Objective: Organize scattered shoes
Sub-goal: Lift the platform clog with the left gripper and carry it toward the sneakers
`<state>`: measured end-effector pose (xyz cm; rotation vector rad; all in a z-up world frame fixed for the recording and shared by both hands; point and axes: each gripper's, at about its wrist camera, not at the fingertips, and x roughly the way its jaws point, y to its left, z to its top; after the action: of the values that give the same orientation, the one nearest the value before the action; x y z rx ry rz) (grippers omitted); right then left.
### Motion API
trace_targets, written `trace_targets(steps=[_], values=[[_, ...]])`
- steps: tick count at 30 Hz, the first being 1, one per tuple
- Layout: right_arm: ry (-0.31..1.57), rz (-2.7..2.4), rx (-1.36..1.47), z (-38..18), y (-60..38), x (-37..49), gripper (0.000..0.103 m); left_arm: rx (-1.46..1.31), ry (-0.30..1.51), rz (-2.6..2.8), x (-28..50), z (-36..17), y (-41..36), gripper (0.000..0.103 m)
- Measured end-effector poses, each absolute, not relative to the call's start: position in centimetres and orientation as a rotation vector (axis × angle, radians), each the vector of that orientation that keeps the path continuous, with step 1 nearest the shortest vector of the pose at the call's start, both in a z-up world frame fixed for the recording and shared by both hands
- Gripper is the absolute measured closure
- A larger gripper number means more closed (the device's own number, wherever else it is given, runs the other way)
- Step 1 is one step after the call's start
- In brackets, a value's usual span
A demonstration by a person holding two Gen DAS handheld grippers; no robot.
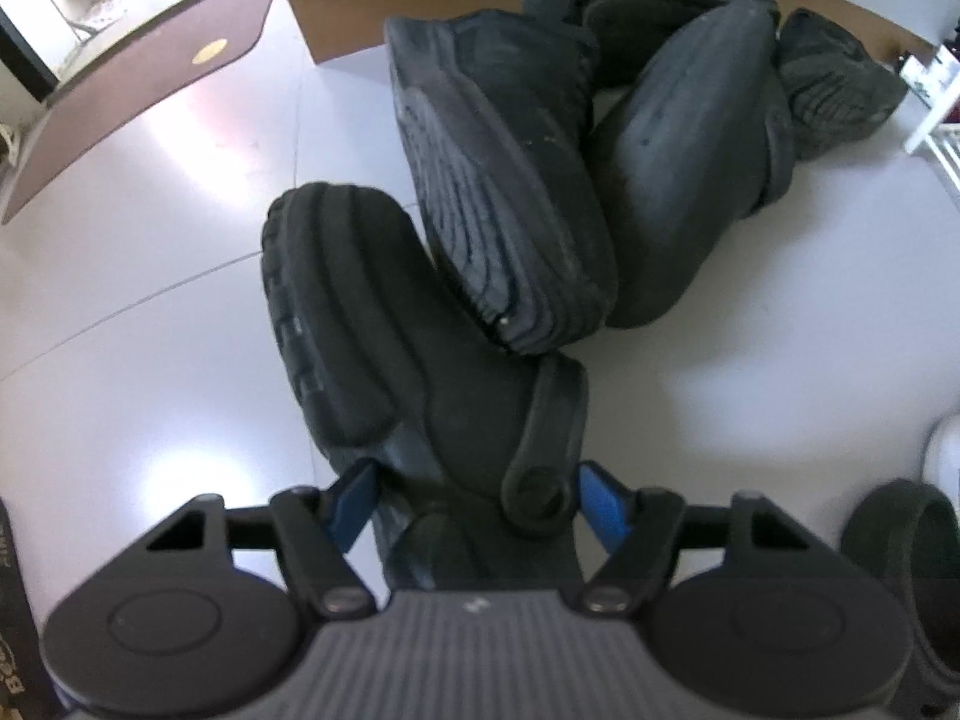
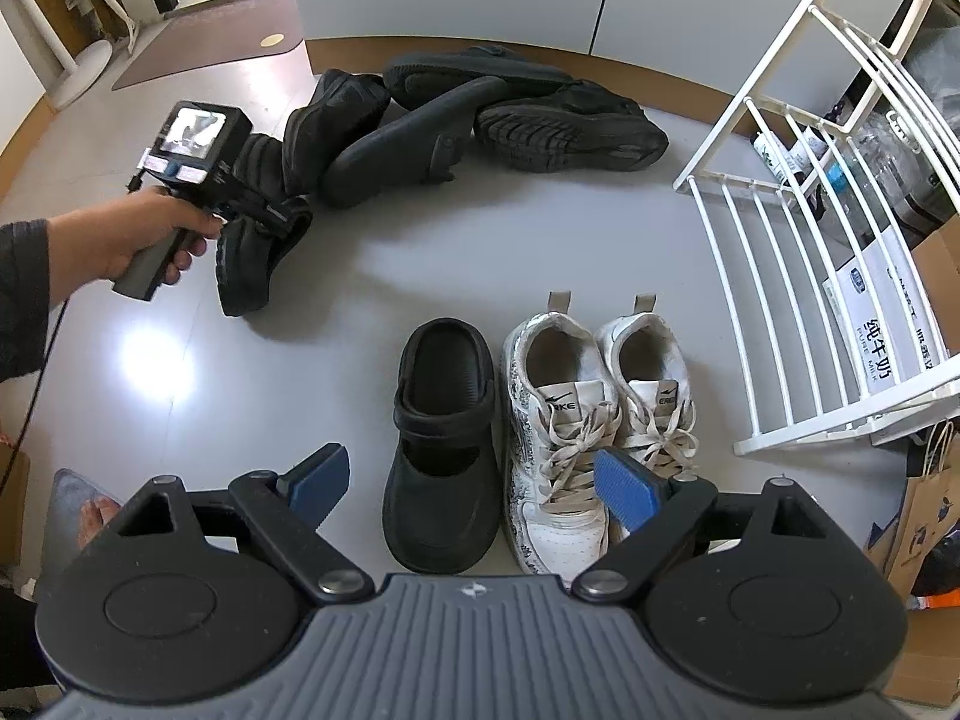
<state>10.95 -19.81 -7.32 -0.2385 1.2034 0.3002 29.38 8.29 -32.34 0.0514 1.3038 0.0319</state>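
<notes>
Rack: white slatted metal shoe rack (image 2: 798, 276), tilted, right of the floor.
Pile: black shoes heaped (image 2: 480, 114) by the cabinet.
Row: white laced sneakers (image 2: 594, 420) beside a black rubber clog (image 2: 444, 450).
Left gripper (image 1: 480, 495): spread astride a black strapped clog (image 1: 420, 372); contact unclear.
Right gripper (image 2: 474, 486): spread wide, empty.

Both views are evenly lit from overhead. Bright glare is thrown on the glossy floor (image 2: 156, 360), and soft shadows are cast beside the black shoes (image 1: 480, 180). Motion blur softens the left view; edges are bent and darkened by fisheye distortion.
</notes>
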Motion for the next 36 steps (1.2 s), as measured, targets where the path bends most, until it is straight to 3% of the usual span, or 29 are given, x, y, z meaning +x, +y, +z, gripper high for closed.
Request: trace_targets(steps=[19, 36], values=[[1.167, 0.332, -0.282, -6.7, -17.5, 10.3, 0.011, -0.187, 1.351, -0.075, 25.0, -29.9, 17.1, 0.037], [1.136, 0.375, -0.310, -5.8, -15.3, 9.2, 0.011, -0.158, 1.378, -0.276, 20.6, -31.8, 15.4, 0.038]])
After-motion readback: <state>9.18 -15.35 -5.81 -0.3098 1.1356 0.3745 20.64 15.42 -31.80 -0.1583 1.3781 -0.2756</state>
